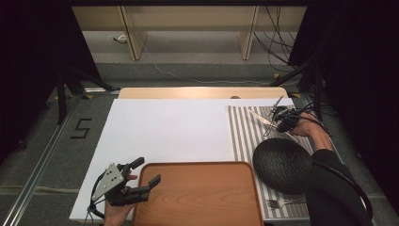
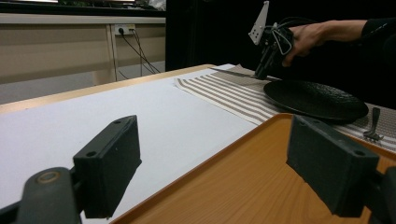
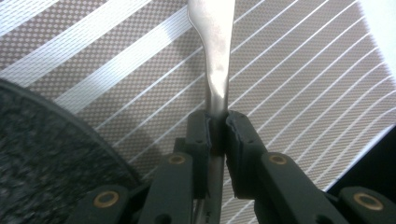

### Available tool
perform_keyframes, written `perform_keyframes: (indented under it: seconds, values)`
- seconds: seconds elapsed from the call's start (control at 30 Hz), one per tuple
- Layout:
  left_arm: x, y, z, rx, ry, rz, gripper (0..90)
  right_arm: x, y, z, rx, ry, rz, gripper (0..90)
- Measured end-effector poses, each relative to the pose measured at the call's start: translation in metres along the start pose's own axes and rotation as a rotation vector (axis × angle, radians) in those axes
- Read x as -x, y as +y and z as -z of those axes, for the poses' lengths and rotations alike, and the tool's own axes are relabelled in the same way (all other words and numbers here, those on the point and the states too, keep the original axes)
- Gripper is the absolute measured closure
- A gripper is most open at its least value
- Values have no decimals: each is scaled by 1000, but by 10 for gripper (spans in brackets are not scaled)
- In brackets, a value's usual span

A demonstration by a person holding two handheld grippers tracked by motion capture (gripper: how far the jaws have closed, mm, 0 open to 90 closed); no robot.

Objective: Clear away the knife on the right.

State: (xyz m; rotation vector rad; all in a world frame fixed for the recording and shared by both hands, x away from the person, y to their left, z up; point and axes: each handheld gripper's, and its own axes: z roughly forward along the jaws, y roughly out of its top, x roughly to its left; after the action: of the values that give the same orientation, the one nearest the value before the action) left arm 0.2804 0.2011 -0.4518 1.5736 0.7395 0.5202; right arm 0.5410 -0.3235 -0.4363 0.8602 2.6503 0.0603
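Black plate [image 1: 281, 165], striped mat [image 1: 242, 134] (brownish, perhaps), silver knife [image 3: 215, 56]

A sheet [image 1: 164, 132] covers the table [image 1: 202, 92], whose far edge shows behind it. A mat [image 1: 242, 132] lies on the sheet's right part. On the mat: a plate [image 1: 282, 165] at the middle, a knife [image 1: 260, 117] behind the plate near the far edge, and a fork [image 1: 281, 203] in front of the plate. A tray [image 1: 197, 193] lies at the near edge, left of the plate and just beside the mat. The left gripper [image 1: 147, 175] sits at the tray's left rim, one jaw over the tray, one over the sheet. The right gripper [image 1: 277, 123] stands behind the plate, jaws closed on the knife over the mat.
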Motion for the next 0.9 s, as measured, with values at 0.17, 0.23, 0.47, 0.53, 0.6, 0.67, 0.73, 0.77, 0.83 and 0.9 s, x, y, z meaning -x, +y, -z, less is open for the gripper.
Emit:
perform_keyframes:
  seconds: [0.17, 0.23, 0.47, 0.53, 0.6, 0.67, 0.73, 0.77, 0.83, 0.9]
  values:
    - [0, 0, 0, 1, 2, 2, 174, 0, 5, 5, 18, -47, 29, 809]
    - [-1, 0, 1, 1, 2, 0, 174, 1, 7, 7, 23, -67, 43, 809]
    - [-1, 0, 1, 2, 4, 3, 174, 5, 9, 21, 52, -100, 65, 810]
    - [-1, 0, 0, 1, 3, 3, 174, 4, 9, 26, 77, -94, 44, 809]
    - [-1, -1, 0, -1, 3, 3, 174, 4, 9, 31, 88, -98, 43, 810]
    - [-1, -1, -1, -3, 4, 2, 173, 4, 10, 36, 103, -101, 53, 809]
    - [-1, -1, 0, -3, 4, 1, 173, 3, 10, 43, 115, -106, 61, 809]
    - [-1, 0, 0, -2, 6, -1, 173, 1, 10, 45, 139, -101, 40, 809]
    - [-1, 0, 1, 2, 9, 2, 174, -2, 10, 51, 155, -99, 42, 810]
    - [-2, 0, 1, 4, 10, 7, 174, -6, 10, 54, 172, -103, 50, 809]
